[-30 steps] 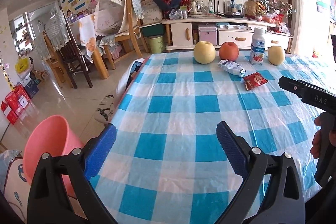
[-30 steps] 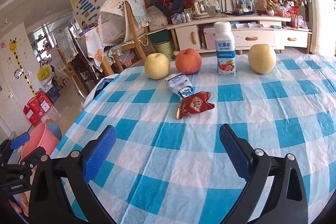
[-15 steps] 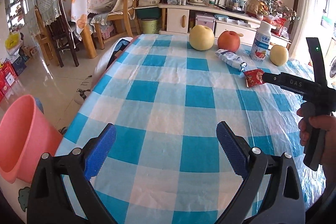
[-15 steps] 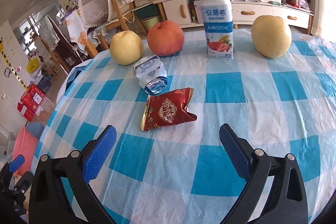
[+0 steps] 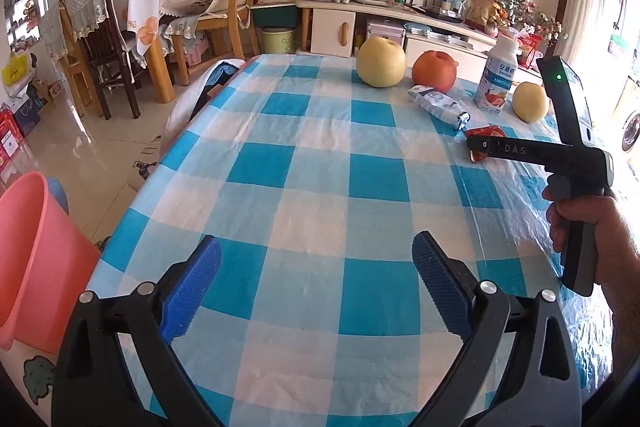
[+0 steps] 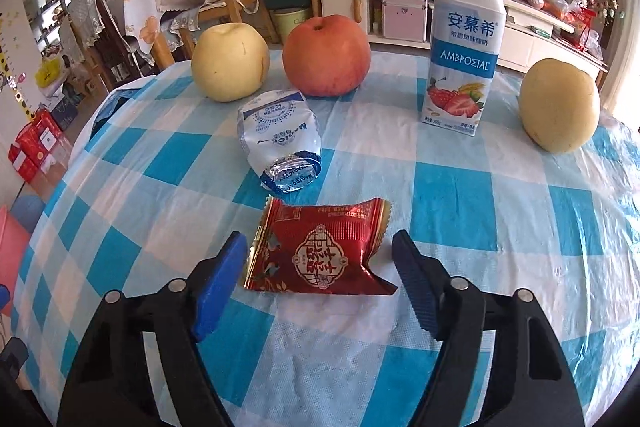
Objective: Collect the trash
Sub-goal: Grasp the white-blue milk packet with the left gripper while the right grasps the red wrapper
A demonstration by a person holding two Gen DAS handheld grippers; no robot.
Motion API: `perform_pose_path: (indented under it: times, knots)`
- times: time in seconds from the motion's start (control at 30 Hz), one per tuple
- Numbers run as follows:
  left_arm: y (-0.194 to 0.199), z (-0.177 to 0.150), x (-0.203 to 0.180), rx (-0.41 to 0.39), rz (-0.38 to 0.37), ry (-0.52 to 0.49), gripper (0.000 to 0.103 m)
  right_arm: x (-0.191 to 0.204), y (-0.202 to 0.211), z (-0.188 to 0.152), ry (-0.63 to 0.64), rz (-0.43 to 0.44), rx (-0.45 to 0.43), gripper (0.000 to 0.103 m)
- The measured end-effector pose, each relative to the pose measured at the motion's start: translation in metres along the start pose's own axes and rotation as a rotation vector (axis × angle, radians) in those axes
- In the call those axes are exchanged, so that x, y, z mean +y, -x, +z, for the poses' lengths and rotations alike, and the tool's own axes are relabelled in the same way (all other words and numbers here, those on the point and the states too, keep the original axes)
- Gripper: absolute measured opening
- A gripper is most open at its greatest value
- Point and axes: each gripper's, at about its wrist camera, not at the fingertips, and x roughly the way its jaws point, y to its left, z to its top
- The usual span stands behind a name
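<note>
A red foil snack wrapper (image 6: 320, 251) lies flat on the blue checked tablecloth (image 6: 452, 207). My right gripper (image 6: 320, 242) straddles it with its jaws closing. The wrapper is between the blue pads, and a small gap shows on each side. Just beyond lies a crumpled white and blue pouch (image 6: 280, 139). In the left wrist view the right gripper (image 5: 476, 145) covers part of the red wrapper (image 5: 490, 131). My left gripper (image 5: 318, 251) hangs open over the near part of the table with nothing in it. A pink bucket (image 5: 36, 259) stands on the floor to the left.
Along the far side of the table stand a yellow pear (image 6: 230, 61), a red apple (image 6: 326, 55), a yogurt bottle (image 6: 464, 39) and a second pear (image 6: 560, 105). The table's left edge (image 5: 160, 163) drops to the tiled floor. Chairs and a TV cabinet stand behind.
My right gripper has moved forward and down onto the red wrapper, and its jaws have narrowed around it. My left gripper has sunk a little toward the table.
</note>
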Motion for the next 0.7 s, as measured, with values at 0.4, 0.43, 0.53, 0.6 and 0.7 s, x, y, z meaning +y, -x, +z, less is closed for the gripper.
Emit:
perform_pose_path:
  times: [0.4,0.43,0.53,0.6,0.7]
  knots:
    - [-0.011,0.025,-0.027,-0.019,-0.054,0.001,0.097,-0.013,0.016,-0.006,-0.051,0.04,-0.037,0.038]
    - [-0.013,0.031,-0.033,-0.024,-0.064,0.003,0.097,-0.016,0.02,-0.006,-0.063,0.048,-0.044,0.036]
    - [-0.022,0.047,-0.05,-0.032,-0.092,0.01,0.097,-0.024,0.031,-0.004,-0.083,0.041,-0.067,0.033]
    - [-0.032,0.06,-0.063,-0.03,-0.117,0.027,0.097,-0.03,0.037,-0.004,-0.092,0.037,-0.079,0.029]
    - [-0.053,0.08,-0.082,-0.019,-0.145,0.061,0.097,-0.043,0.046,-0.005,-0.119,0.035,-0.097,0.028]
